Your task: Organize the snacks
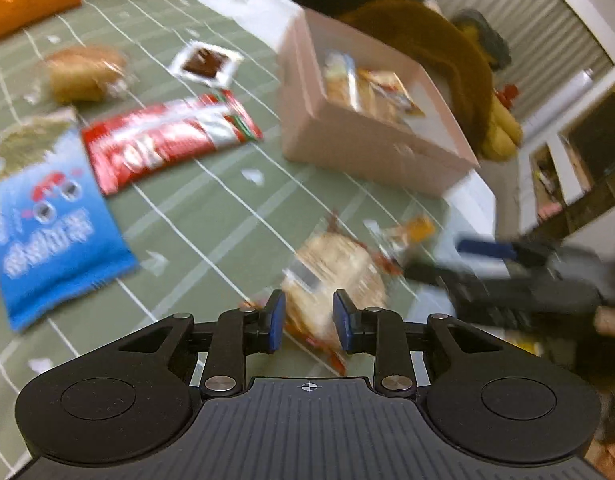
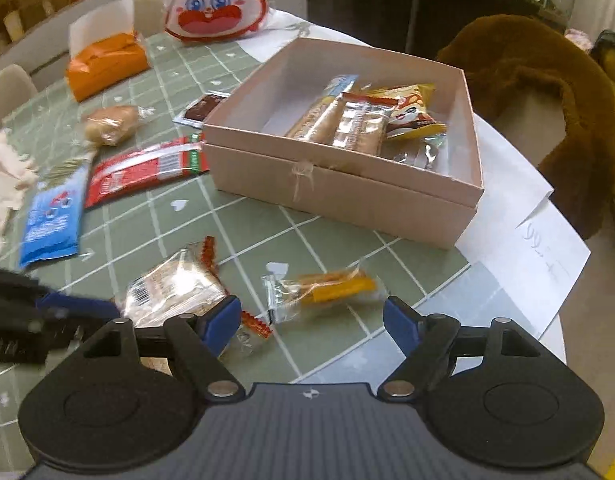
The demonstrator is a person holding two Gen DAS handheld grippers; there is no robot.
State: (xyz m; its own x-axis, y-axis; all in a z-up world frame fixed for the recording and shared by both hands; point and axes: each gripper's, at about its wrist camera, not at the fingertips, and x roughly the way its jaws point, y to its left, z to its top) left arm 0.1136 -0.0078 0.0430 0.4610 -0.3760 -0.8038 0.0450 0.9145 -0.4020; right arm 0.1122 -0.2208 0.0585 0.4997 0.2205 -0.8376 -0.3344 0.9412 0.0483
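1. Left wrist: left hand-held gripper (image 1: 309,322) narrowly open, blue pads straddling a clear-wrapped pastry (image 1: 335,268) on the tabletop (image 1: 211,208); grip unclear through blur.
2. Right wrist: right hand-held gripper (image 2: 312,322) wide open, empty, over an orange-filled snack (image 2: 327,288); pink box (image 2: 339,196) beyond holds several packets.

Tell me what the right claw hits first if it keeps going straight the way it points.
Most likely the clear-wrapped yellow snack on the green tablecloth, which lies just ahead between the open fingers of the right claw. Depth is hard to judge; it could pass just over it and meet the cloth.

Left tool (image 1: 309,322) tilted downward, jaws narrow; right tool (image 2: 312,322) likewise tilted, jaws wide apart.
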